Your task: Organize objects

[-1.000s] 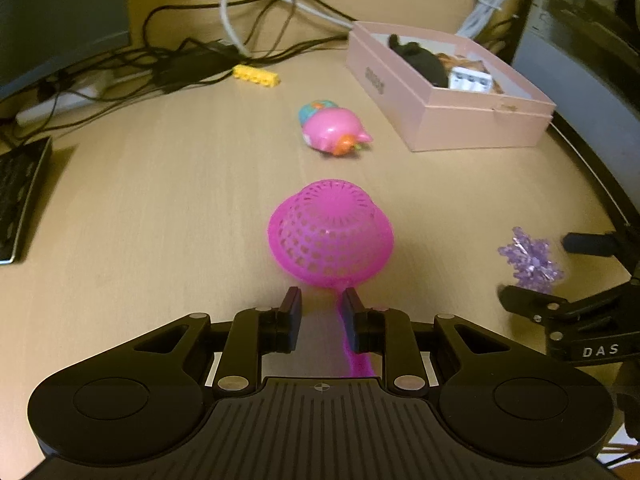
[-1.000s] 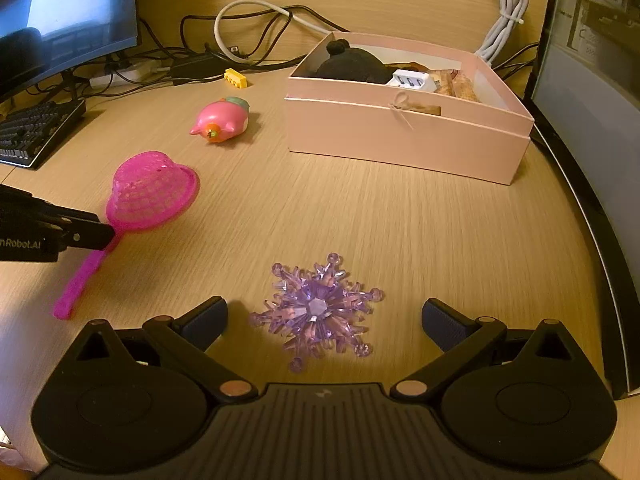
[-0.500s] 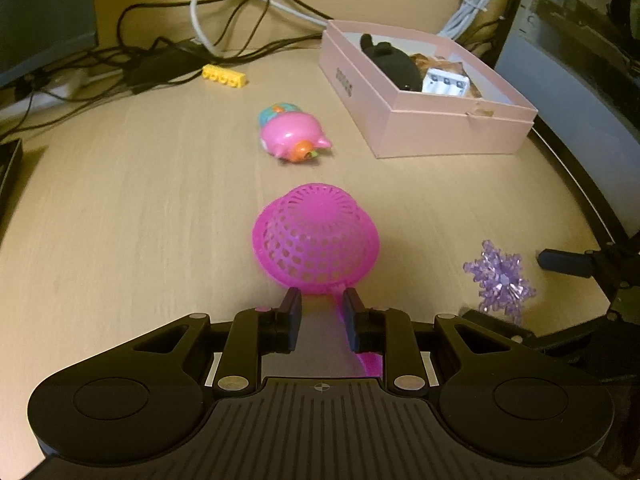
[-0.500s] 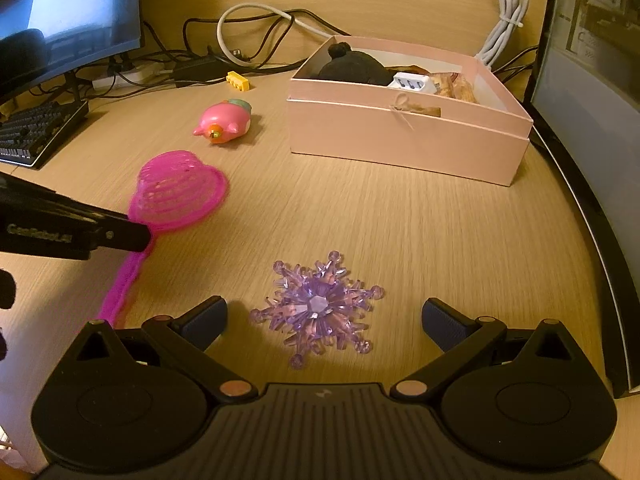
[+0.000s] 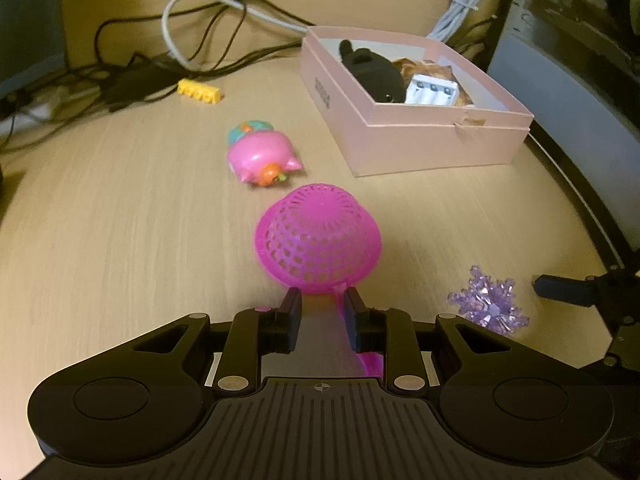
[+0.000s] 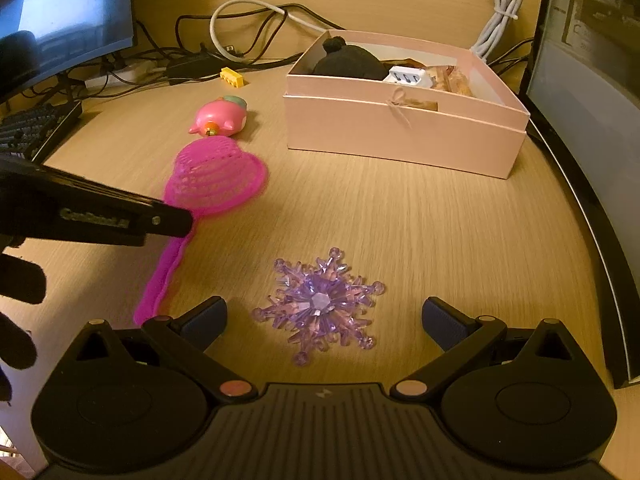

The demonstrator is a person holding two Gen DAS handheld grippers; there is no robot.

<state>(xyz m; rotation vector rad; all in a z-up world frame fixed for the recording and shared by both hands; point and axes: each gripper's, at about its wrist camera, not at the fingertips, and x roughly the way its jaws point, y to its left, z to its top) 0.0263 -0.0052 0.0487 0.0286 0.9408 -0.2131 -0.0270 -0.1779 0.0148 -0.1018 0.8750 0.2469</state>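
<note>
Your left hand-held gripper grips the net by its handle, lifted over the table; carry it level to the box. Your right hand-held gripper stands open around the snowflake; centre before closing. Beyond lie a pig toy, cables and a monitor.

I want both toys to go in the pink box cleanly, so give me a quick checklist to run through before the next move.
1. Left gripper shut on strainer handle: ok.
2. Strainer clear of the pig toy: ok.
3. Right gripper open around snowflake: ok.
4. Right fingers touching snowflake: not ok, still apart.
5. Free space in pink box: cannot tell.
</note>
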